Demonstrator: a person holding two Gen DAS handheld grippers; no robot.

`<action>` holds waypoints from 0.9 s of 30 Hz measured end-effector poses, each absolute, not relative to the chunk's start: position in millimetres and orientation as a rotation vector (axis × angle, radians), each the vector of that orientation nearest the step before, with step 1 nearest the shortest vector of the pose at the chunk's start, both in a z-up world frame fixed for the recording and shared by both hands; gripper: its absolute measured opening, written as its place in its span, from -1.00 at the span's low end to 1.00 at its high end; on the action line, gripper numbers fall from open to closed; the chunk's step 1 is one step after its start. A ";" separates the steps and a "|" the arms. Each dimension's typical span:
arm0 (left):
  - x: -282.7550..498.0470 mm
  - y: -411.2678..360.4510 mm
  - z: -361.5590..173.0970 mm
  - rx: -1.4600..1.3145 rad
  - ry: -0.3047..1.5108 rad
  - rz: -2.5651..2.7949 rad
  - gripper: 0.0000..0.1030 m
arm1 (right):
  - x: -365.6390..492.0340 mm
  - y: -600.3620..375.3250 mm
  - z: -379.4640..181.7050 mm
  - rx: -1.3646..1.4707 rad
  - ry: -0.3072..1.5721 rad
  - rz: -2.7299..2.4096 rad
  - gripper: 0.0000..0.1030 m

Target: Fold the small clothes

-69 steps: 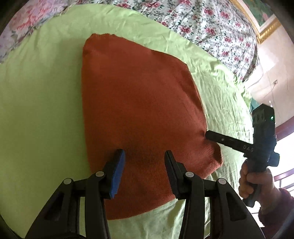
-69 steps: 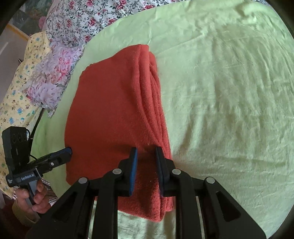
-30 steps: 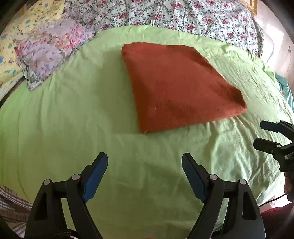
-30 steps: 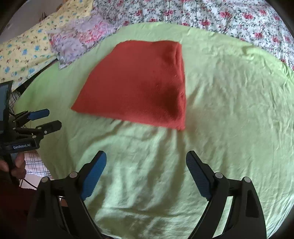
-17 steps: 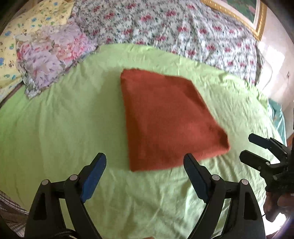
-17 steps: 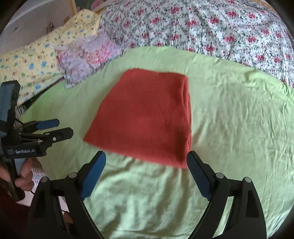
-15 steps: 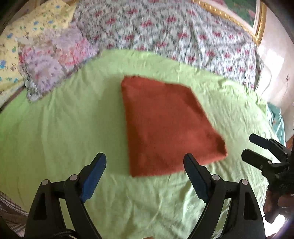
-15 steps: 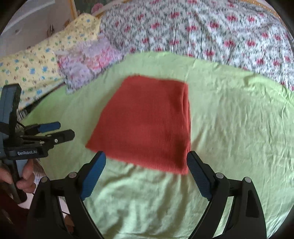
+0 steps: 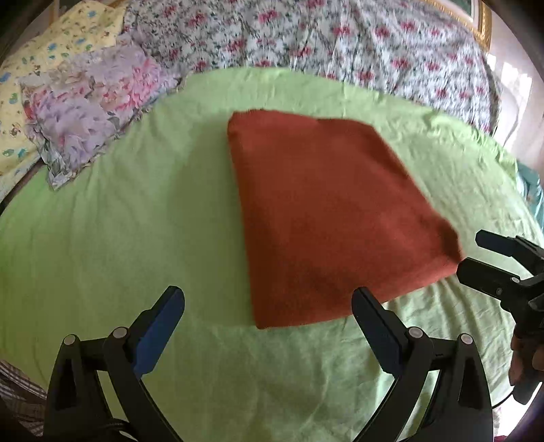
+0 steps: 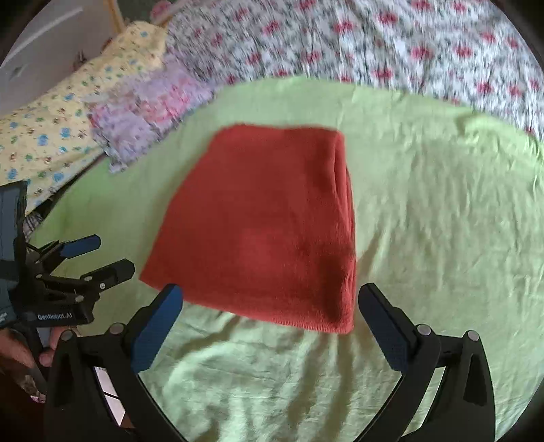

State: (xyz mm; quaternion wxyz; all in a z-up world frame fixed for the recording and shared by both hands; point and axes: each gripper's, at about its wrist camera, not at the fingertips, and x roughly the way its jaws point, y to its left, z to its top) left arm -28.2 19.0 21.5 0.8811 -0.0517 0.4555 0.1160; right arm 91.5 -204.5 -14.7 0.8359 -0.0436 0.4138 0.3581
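Observation:
A folded rust-orange knit garment (image 9: 333, 217) lies flat on the light green sheet (image 9: 136, 221); it also shows in the right wrist view (image 10: 265, 231), with stacked folded edges along its right side. My left gripper (image 9: 268, 306) is open and empty, held above the sheet just in front of the garment's near edge. My right gripper (image 10: 272, 306) is open and empty, held just in front of the garment's near edge. Each gripper shows in the other's view: the right one (image 9: 489, 258) at the right edge, the left one (image 10: 91, 258) at the left.
A floral quilt (image 9: 340, 44) lies across the back of the bed. A lilac floral cloth (image 9: 91, 112) and a yellow patterned pillow (image 9: 61, 40) lie at the back left. A gold picture frame (image 9: 482, 17) hangs at the top right.
Both grippers let go of the garment, opened wide and pulled back and up from it. In the last half second they edged closer to its near edge.

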 end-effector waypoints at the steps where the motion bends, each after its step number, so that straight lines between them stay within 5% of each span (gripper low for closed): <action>1: -26.8 18.2 19.4 -0.102 0.951 0.242 0.92 | 92.4 -203.0 -18.3 -0.092 0.886 0.755 1.00; 27: 8.3 23.4 11.1 -0.089 1.006 0.289 0.92 | 117.1 -183.7 -31.1 -0.113 0.916 0.762 1.00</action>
